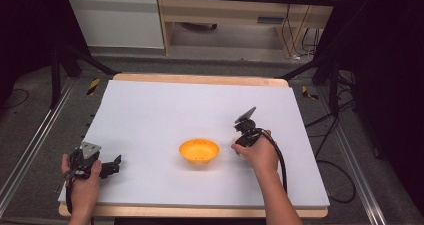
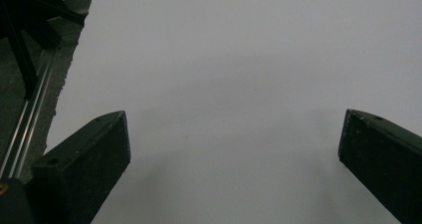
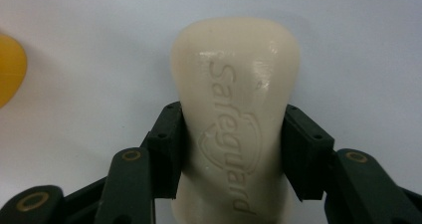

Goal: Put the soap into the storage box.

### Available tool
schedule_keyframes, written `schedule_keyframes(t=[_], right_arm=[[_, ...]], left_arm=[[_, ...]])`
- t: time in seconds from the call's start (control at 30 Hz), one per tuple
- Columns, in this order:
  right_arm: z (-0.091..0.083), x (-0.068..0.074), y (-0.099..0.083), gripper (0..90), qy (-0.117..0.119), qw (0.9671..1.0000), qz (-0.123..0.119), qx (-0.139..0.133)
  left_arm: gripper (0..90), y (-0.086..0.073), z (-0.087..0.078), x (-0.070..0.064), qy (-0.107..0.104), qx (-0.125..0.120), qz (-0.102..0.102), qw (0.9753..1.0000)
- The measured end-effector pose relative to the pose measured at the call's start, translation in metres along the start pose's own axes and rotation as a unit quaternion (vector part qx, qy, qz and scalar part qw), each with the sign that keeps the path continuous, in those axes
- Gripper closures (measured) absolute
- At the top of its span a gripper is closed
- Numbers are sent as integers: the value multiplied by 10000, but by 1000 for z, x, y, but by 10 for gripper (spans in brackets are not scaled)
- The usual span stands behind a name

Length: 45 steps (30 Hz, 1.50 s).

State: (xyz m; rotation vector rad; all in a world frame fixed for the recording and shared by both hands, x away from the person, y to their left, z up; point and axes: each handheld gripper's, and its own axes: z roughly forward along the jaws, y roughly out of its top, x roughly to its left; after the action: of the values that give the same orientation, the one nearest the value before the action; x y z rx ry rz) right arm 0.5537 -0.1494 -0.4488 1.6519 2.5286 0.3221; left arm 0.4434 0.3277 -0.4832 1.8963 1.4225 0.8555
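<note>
The right gripper (image 3: 234, 149) is clamping a cream bar of soap (image 3: 236, 109) between its two black jaws, one pad pressing each long side of the bar about halfway along it. The jaws are standing only as far apart as the bar is wide, and the soap is sticking out well beyond the pads, over the white table sheet (image 3: 358, 45). In the high view the right gripper (image 1: 239, 146) is sitting in the person's right hand (image 1: 258, 154), just to the right of the orange bowl (image 1: 199, 151), near it but not touching; the soap itself is too small to make out there.

The left gripper (image 2: 234, 149) is holding nothing: its jaws are standing wide apart, with bare white sheet showing between them. In the high view the left gripper (image 1: 114, 166) is resting low over the near left corner of the sheet, in the person's left hand (image 1: 82, 177), well apart from the bowl.

The bar of soap is looking smooth and pale, rounded at the far end, with the word "Safeguard" pressed into its top face along its length and a curved emblem around the middle letters. A soft shine is lying on its upper right shoulder. In the right gripper view, a slice of the orange bowl (image 3: 10, 69) is showing at the left edge, apart from the soap. The bowl is sitting upright near the middle of the sheet, shallow and open
</note>
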Motion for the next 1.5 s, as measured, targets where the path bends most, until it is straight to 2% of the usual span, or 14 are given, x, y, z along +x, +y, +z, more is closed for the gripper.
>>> schedule_keyframes(t=[0.33, 0.4, 0.5, 0.87, 0.93, 0.97, 1.1, 1.17, 1.37, 1.5], right_arm=[[-1, -2, -2, 500, 73, 9998, -196, -53], [-1, -3, -3, 501, 117, 9995, -276, -90], [-2, -4, -7, 501, 158, 9983, -535, -184], [-12, -11, -14, 501, 334, 9972, -571, -336], [-15, -10, -14, 501, 301, 9955, -820, -356], [-15, -10, -14, 501, 301, 9955, -820, -356], [-25, -5, -11, 501, 342, 9923, -1092, -480], [-30, -2, -10, 501, 290, 9911, -1191, -510], [-43, 6, -5, 501, 295, 9828, -1716, -617], [-51, 16, -1, 501, 319, 9781, -1950, -650]], left_arm=[[0, 0, 0, 1, -39, -33, -52, 10000], [0, 0, 0, 1, -44, -23, -36, 10000], [0, 0, -1, 1, -45, -44, -43, 10000], [0, -1, -1, 1, -46, -64, -49, 10000], [0, -1, -1, 1, -49, -64, -48, 10000], [0, -1, -1, 1, -49, -62, -44, 10000], [0, -1, -1, 1, -50, -64, -47, 10000], [0, -1, -1, 1, -49, -65, -46, 10000], [0, -1, -1, 1, -53, -64, -40, 10000], [0, -1, -1, 1, -54, -65, -39, 10000]])
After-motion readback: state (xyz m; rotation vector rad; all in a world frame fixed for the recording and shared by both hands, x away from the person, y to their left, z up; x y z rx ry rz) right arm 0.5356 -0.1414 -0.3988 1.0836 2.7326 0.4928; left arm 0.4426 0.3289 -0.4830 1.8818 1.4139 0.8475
